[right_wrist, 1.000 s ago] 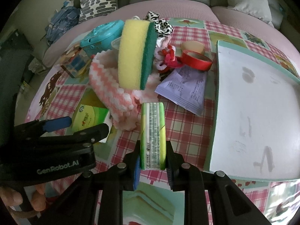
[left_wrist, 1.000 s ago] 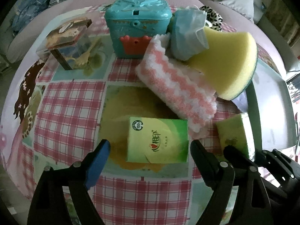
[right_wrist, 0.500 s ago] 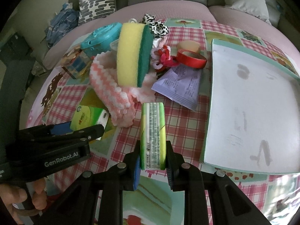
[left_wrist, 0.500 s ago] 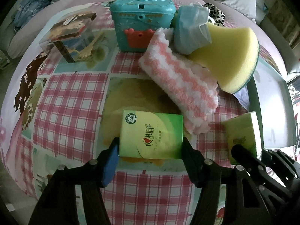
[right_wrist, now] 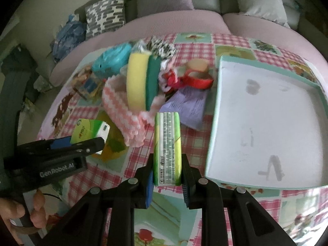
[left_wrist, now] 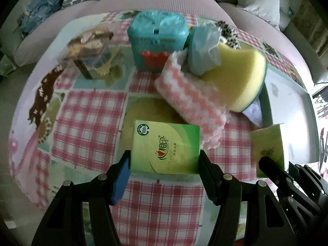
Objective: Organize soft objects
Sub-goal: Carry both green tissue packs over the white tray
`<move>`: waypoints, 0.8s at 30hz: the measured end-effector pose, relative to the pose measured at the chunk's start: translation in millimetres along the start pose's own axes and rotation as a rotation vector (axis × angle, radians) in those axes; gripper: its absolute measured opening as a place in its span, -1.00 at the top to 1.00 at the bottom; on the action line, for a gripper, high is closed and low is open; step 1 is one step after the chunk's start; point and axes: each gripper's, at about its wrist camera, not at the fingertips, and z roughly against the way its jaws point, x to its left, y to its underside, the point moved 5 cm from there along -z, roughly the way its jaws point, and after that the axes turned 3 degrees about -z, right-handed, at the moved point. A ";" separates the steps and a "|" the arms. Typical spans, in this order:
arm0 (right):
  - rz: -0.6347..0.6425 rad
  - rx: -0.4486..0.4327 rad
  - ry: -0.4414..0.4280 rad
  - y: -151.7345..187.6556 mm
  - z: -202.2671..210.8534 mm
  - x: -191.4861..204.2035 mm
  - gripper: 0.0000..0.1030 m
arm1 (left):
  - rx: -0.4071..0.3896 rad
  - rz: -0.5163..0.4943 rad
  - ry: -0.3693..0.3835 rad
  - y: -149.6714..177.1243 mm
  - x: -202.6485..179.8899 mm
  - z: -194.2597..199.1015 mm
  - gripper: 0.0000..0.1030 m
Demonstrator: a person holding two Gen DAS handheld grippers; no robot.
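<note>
Grippers both loaded: left gripper [left_wrist: 165,165] clamps a green tissue pack [left_wrist: 166,146] by its sides, right gripper [right_wrist: 167,181] pinches a second tissue pack [right_wrist: 167,147] edge-on. Best move: carry level to the white tray [right_wrist: 213,135], release low. Checked tablecloth [left_wrist: 86,127], sofa [right_wrist: 174,22] behind.

At eleven o'clock, the teal box [right_wrist: 112,59] blurs; the yellow sponge [right_wrist: 137,83] hides its right part.

Black tongs [right_wrist: 167,181] with blue pads [right_wrist: 149,186], silver screws, "GenRobot.AI" lettering.
</note>
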 end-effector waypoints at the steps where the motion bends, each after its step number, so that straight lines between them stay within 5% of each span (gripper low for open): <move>1: -0.006 -0.013 -0.001 -1.8 7.2 -4.5 0.53 | -0.014 -0.003 0.000 -3.4 -2.4 7.3 -0.25; 11: -0.070 -0.102 0.059 -19.4 53.3 -54.9 0.53 | -0.136 -0.094 0.030 -34.8 -60.3 67.0 -0.25; 24: -0.213 -0.117 0.216 -22.3 83.9 -170.4 0.53 | -0.169 -0.272 0.087 -56.0 -161.4 65.3 -0.26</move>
